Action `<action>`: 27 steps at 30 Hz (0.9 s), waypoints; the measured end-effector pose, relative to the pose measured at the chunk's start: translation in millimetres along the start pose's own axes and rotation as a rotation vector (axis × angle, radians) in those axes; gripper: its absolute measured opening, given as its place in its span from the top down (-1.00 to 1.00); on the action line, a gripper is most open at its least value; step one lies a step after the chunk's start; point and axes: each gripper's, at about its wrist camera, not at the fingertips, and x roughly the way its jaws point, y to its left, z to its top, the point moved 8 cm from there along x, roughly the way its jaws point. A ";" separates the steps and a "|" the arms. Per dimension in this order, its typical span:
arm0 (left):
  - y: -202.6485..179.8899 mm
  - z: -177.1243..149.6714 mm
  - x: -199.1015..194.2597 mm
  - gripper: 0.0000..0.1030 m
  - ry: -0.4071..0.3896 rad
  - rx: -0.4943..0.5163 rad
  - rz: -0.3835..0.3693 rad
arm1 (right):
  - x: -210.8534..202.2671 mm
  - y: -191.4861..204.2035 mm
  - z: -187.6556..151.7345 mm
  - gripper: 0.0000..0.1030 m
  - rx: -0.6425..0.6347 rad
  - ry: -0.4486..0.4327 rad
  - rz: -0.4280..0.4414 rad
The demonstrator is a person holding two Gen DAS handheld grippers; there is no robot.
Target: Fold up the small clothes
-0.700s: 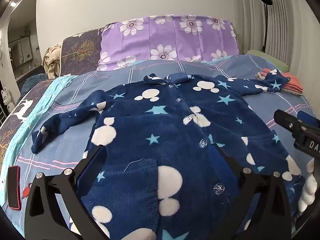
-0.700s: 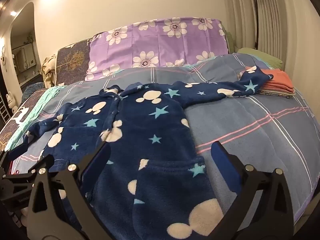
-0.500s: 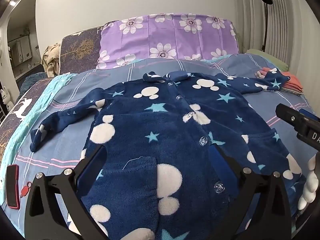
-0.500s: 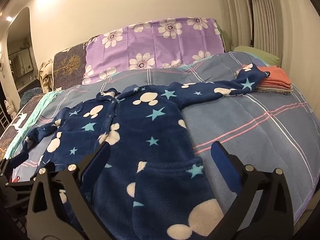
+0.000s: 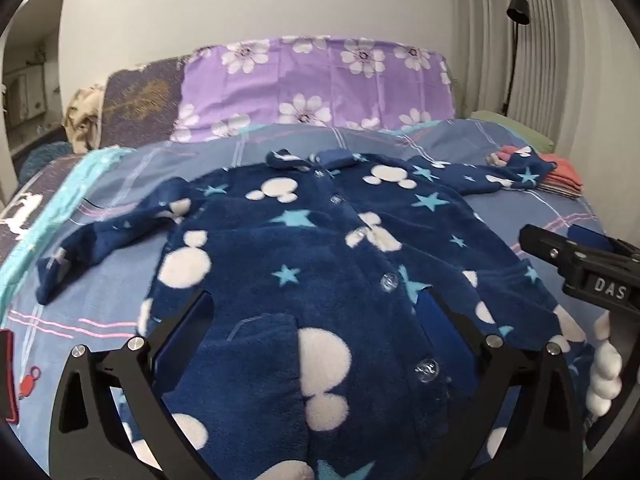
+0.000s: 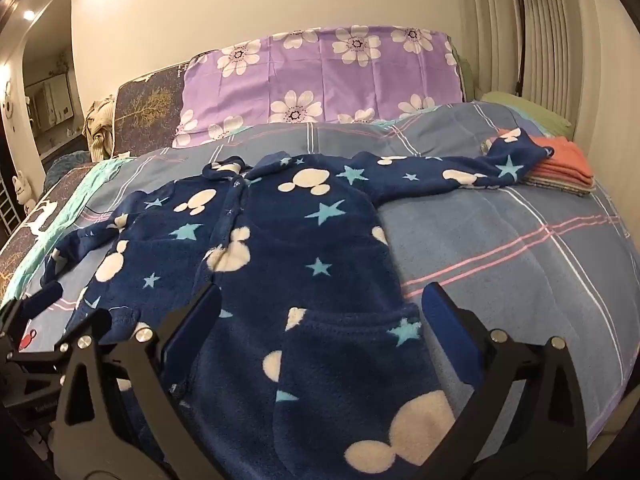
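Observation:
A small navy fleece jacket (image 5: pixel 320 264) with white mouse heads and blue stars lies spread flat, buttoned, on the blue plaid bed cover (image 5: pixel 120 292). Its sleeves stretch out to both sides. My left gripper (image 5: pixel 316 312) hovers open over the lower left half of the jacket, nothing between its fingers. In the right wrist view the same jacket (image 6: pixel 288 256) fills the middle, and my right gripper (image 6: pixel 320 308) stands open above its lower right pocket. The right gripper (image 5: pixel 576 264) also shows at the right edge of the left wrist view, held by a white-gloved hand (image 5: pixel 604 368).
A stack of folded orange and striped clothes (image 6: pixel 564 168) sits at the far right under the jacket's right cuff. Purple flowered pillows (image 6: pixel 320 76) line the headboard. A red phone (image 5: pixel 6 376) lies at the bed's near left edge. A floor lamp (image 6: pixel 520 20) stands by the curtain.
Both grippers have drifted slightly forward and up over the jacket. Jaws stay wide and the jacket has not moved.

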 end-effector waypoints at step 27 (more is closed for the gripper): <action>7.7 5.3 5.5 -0.97 -0.037 0.032 0.013 | 4.6 -23.8 -2.7 -0.96 0.035 0.004 -0.077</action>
